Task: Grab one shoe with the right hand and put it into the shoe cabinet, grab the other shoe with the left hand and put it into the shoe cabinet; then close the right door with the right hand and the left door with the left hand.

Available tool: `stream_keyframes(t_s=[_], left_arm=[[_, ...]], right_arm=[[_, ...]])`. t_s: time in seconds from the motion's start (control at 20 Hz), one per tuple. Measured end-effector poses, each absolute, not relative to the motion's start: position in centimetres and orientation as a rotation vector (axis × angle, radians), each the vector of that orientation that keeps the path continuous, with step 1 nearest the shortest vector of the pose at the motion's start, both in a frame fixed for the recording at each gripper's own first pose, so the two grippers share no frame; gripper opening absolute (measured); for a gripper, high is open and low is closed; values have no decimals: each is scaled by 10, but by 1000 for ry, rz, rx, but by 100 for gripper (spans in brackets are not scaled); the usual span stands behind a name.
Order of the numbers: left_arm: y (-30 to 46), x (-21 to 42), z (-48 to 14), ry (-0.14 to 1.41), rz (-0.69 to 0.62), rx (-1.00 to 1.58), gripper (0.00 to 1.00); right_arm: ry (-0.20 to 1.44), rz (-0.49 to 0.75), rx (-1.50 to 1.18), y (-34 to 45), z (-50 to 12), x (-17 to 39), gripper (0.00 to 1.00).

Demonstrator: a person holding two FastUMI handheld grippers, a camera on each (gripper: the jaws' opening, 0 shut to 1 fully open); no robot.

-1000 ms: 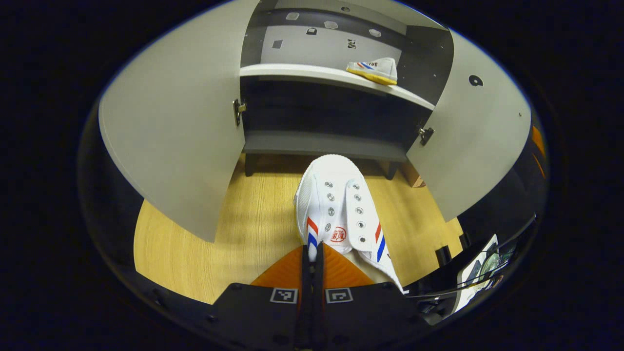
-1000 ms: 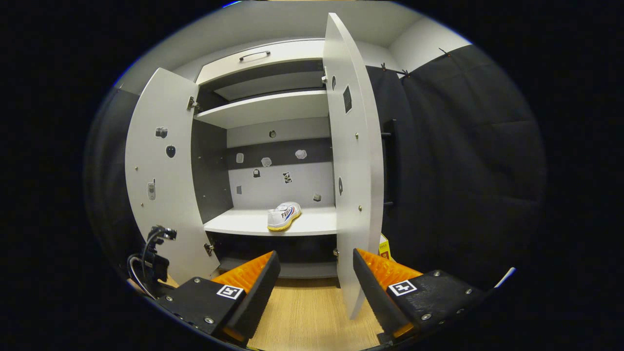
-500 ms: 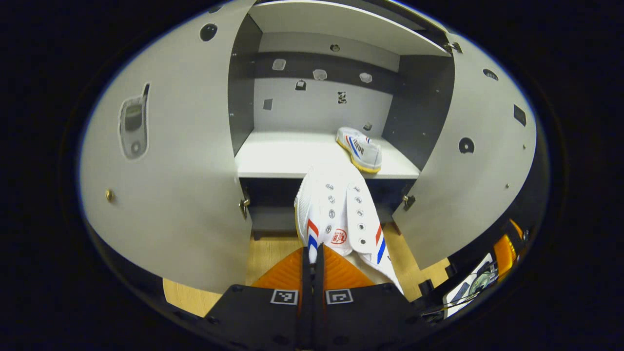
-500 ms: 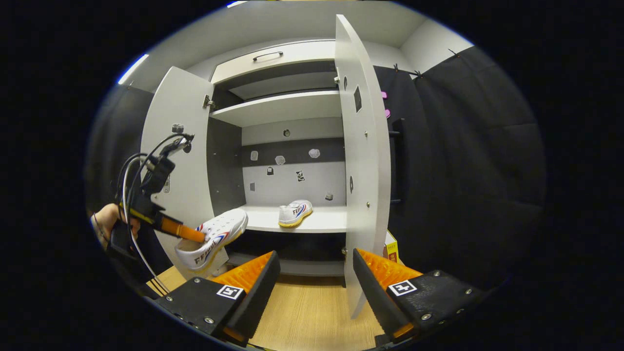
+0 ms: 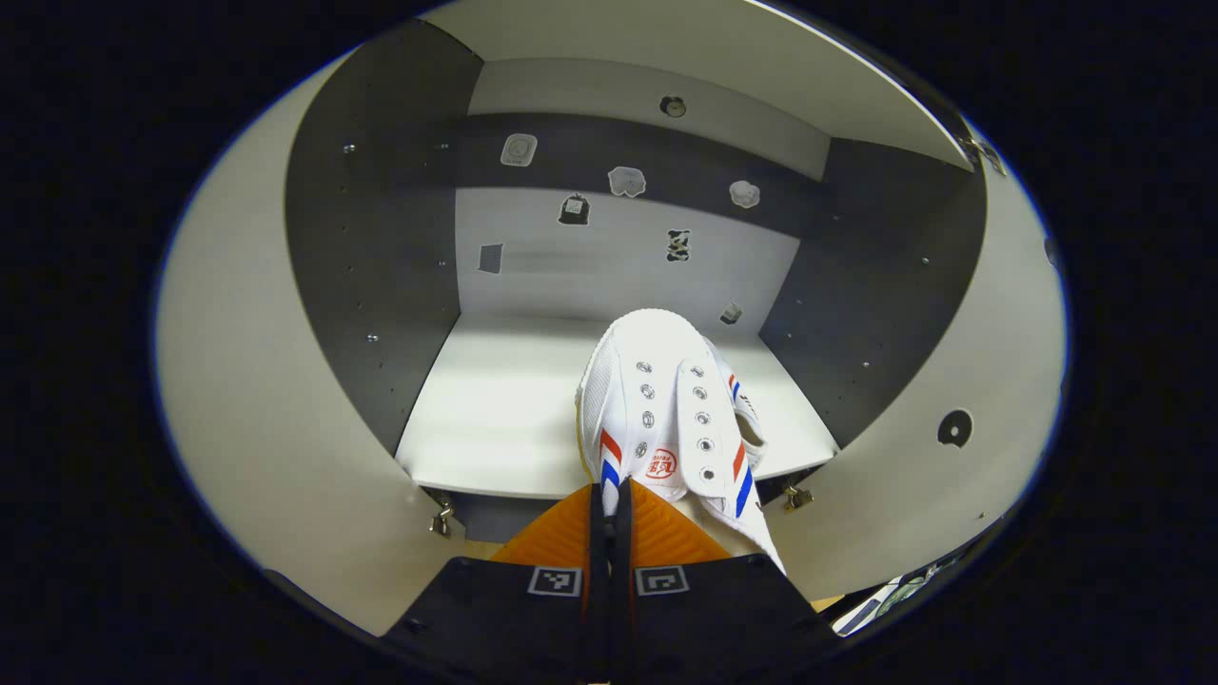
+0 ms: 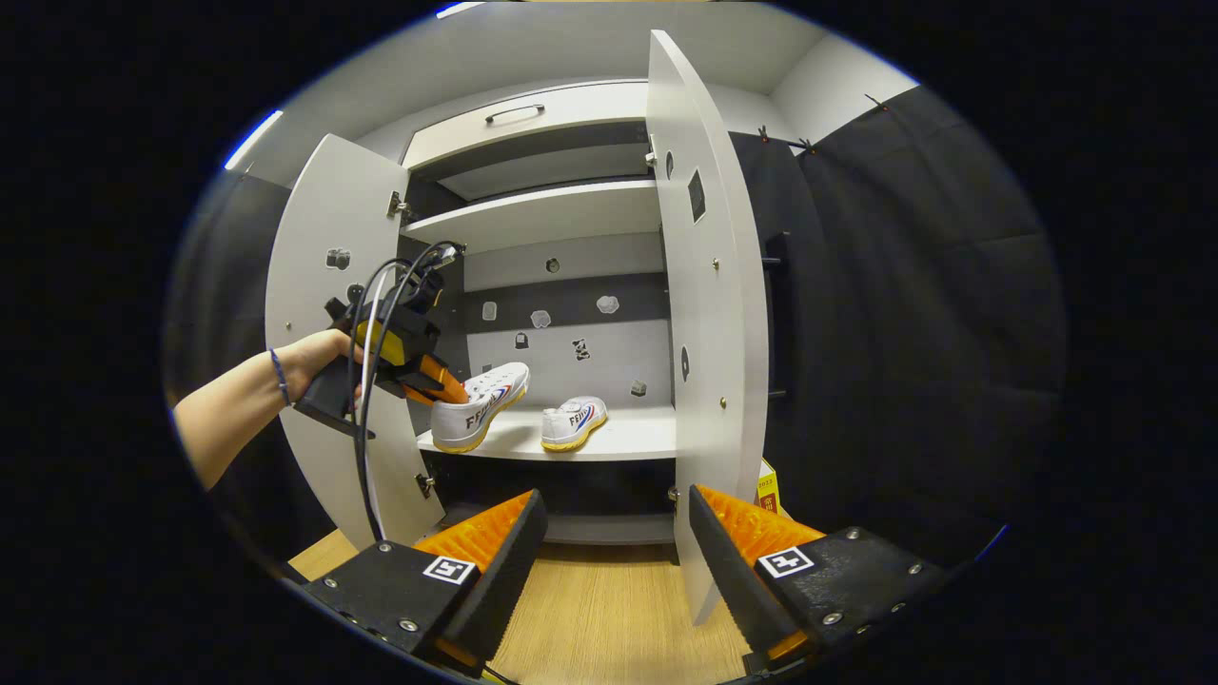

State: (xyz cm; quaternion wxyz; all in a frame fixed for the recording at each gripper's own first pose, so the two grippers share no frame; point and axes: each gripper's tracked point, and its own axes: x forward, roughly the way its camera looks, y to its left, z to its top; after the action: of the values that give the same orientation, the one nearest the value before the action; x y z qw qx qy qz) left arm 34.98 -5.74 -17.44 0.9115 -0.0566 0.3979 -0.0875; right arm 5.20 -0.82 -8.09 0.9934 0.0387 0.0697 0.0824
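We see the left gripper (image 5: pixel 609 499) with its jaws pressed together on the heel edge of a white canvas shoe (image 5: pixel 666 409). The cloth of the shoe looks finely woven, with two rows of small metal eyelets, red and blue stripes on each side and a yellowish rubber sole. In the right gripper view this held shoe (image 6: pixel 479 406) sits at the front edge of the smooth pale shelf (image 6: pixel 628 440) of the shoe cabinet (image 6: pixel 533 190), its toe pointing inward; we cannot tell if the sole already touches the shelf.

The second shoe (image 6: pixel 574 422), of the same kind, lies flat on the same shelf, just beside the held one and deeper in.

The cabinet has flat matte panels, grey-white doors and dark inner side walls. The left door (image 6: pixel 328 314) and the right door (image 6: pixel 709 314) both stand open. Small stickers are on the back wall.

A bare forearm with a thin wristband reaches from the left, and the hand (image 6: pixel 319 357) grips the handle of the left gripper (image 6: pixel 447 388), which is about level, cables looping above it.

The right gripper (image 6: pixel 614 547) hangs low above the wooden floor (image 6: pixel 599 609), jaws wide apart and holding nothing, with ribbed pads (image 6: pixel 481 533).
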Motion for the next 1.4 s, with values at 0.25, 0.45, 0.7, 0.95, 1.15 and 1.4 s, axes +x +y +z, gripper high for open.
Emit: stream_keyframes(t_s=[0.25, 0.45, 0.7, 0.95, 1.15, 1.4], left_arm=[[-49, 410, -210, 849, -122, -31, 6], [-57, 425, -237, 901, -139, -21, 6], [-61, 435, -253, 921, -155, -41, 5], [-60, 446, -234, 837, -153, -23, 36], [-53, 443, -177, 678, -135, 59, 70], [-40, 407, -100, 477, -114, 4, 94]], right_arm=[[156, 123, 112, -19, -86, 60, 93], [185, 118, 150, -18, -90, 65, 92], [180, 114, 157, -22, -85, 60, 92], [179, 74, 209, -51, -82, 49, 92], [169, 18, 188, -84, -80, 46, 92], [150, -64, 144, -139, -79, 52, 92]])
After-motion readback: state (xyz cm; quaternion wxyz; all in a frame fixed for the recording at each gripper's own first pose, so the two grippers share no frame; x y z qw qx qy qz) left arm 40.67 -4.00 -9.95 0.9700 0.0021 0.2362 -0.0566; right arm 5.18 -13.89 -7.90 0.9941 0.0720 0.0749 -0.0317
